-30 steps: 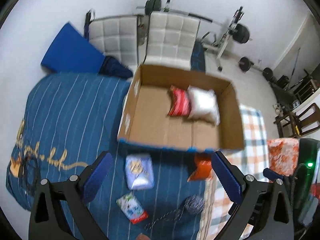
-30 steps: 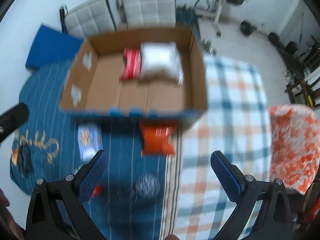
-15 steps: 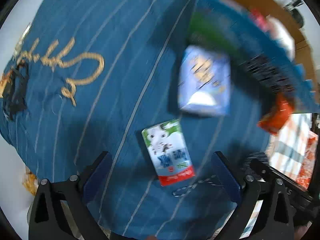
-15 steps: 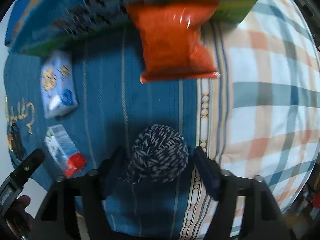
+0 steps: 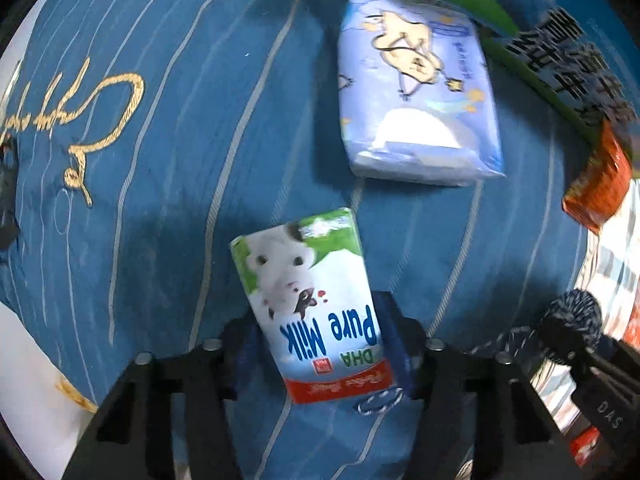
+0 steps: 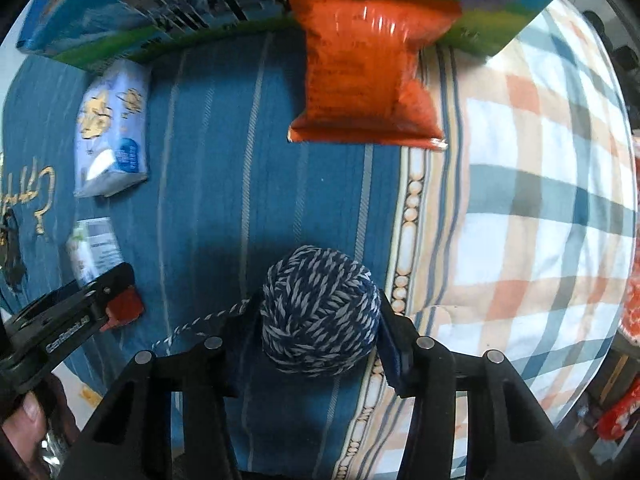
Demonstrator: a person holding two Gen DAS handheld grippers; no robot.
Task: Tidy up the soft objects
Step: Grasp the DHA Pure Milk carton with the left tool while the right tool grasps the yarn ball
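My left gripper [image 5: 320,344] is shut on a white-and-green "Pure Milk" pack [image 5: 312,300] lying on the blue striped bedspread [image 5: 180,140]. My right gripper [image 6: 320,332] is shut on a blue-and-white yarn ball [image 6: 320,312] at the seam between the blue spread and the plaid blanket [image 6: 540,200]. The yarn ball also shows at the right in the left wrist view [image 5: 572,324]. The milk pack [image 6: 94,248] and left gripper [image 6: 80,312] show at the left of the right wrist view.
A pale blue tissue pack [image 5: 416,92] lies beyond the milk pack, and also shows in the right wrist view [image 6: 112,128]. An orange snack bag [image 6: 368,72] leans against the printed side of the cardboard box [image 6: 160,8]. A loose yarn strand [image 6: 200,324] trails left.
Both grippers dropped from above the box down to the bed. The left one closed on the milk pack. The right one closed on the yarn ball.
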